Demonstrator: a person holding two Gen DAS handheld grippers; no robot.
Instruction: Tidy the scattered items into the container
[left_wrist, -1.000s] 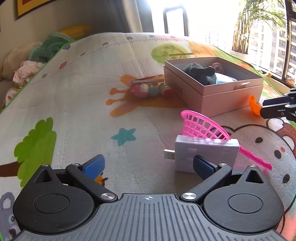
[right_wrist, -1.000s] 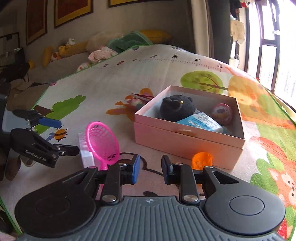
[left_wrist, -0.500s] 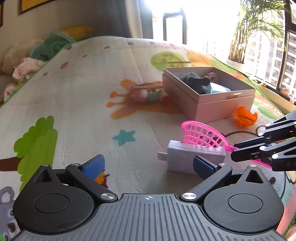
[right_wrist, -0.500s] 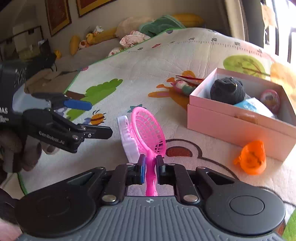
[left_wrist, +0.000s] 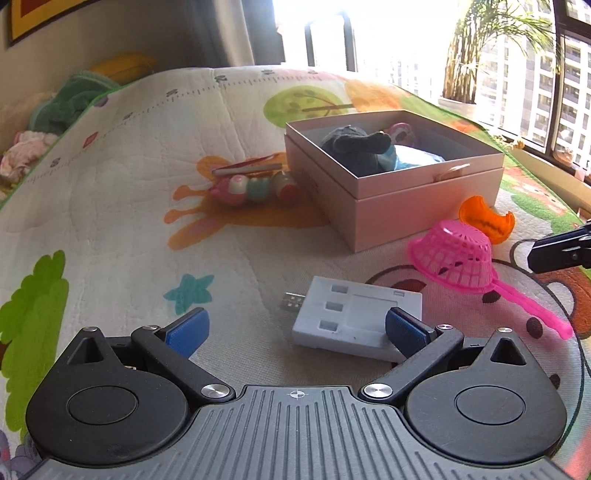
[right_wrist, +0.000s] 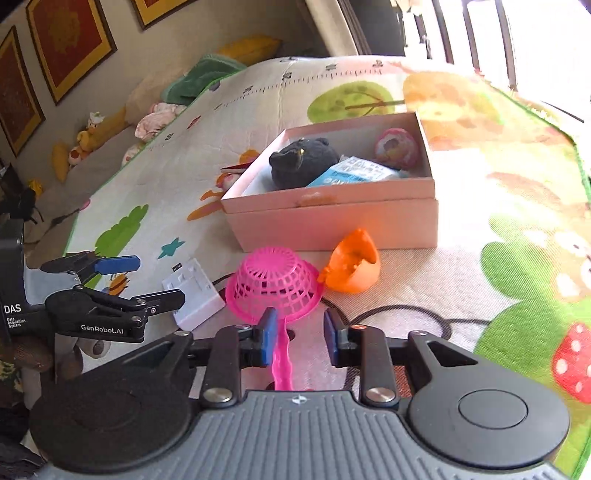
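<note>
From my left wrist camera, the left gripper (left_wrist: 293, 328) stands wide open with nothing held; its right pad overlaps the near corner of the white USB adapter (left_wrist: 354, 319), and I cannot tell whether it touches. At about ten o'clock from the adapter lie the bead toy (left_wrist: 255, 186) and a thin red-edged stick (left_wrist: 251, 168), just beside the pink box (left_wrist: 406, 199), which already holds a dark plush (right_wrist: 303, 164), a blue packet (right_wrist: 354, 173) and a pink ball (right_wrist: 397, 146).

The pink sieve (right_wrist: 273, 286) lies dome-up on the play mat (left_wrist: 129, 206), at roughly one o'clock from the adapter, with the orange shell (right_wrist: 352, 267) touching its rim at two o'clock. My right gripper (right_wrist: 299, 341) has just been opening: its jaws are partly apart, the sieve's handle lies between them against the left pad, and the right pad stands clear, so I read no grip.

Risks, as I judge them: closing on that thin, slick handle off-centre could let the sieve swing or slip out, and lifting could knock the shell. The left jaws could push the adapter away rather than straddle it.

The handle's end is hidden under my gripper body; the window glare washes out the box's far side.
</note>
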